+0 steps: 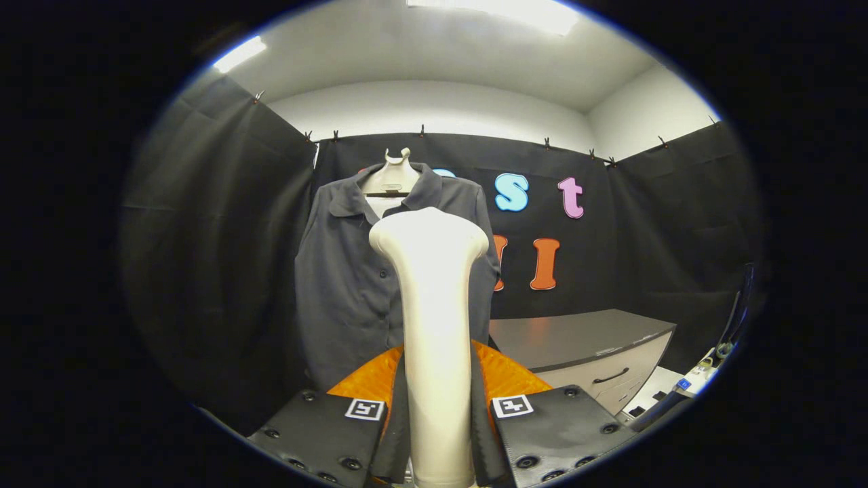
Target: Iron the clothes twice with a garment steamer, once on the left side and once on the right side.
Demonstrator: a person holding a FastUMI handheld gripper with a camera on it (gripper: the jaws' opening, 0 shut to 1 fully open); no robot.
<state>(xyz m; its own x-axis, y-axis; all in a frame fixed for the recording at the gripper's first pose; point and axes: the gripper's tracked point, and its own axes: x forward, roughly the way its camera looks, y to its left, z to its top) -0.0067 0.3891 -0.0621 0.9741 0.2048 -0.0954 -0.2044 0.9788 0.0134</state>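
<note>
Steamer (pixel 434 325): your gripper (pixel 437 434) clamps its handle. Shirt (pixel 352 285): hanging beyond, head apart (no pass evident); both sides remain.

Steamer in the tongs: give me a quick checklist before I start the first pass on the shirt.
1. Tongs shut on the steamer handle: ok.
2. Steamer upright between the fingers: ok.
3. Shirt hanging on its hanger, front facing the steamer: ok.
4. Steamer head touching the shirt: cannot tell; it overlaps the shirt's middle.
5. Steam on: cannot tell.
6. Cabinet off to the side of the shirt: ok.
</note>
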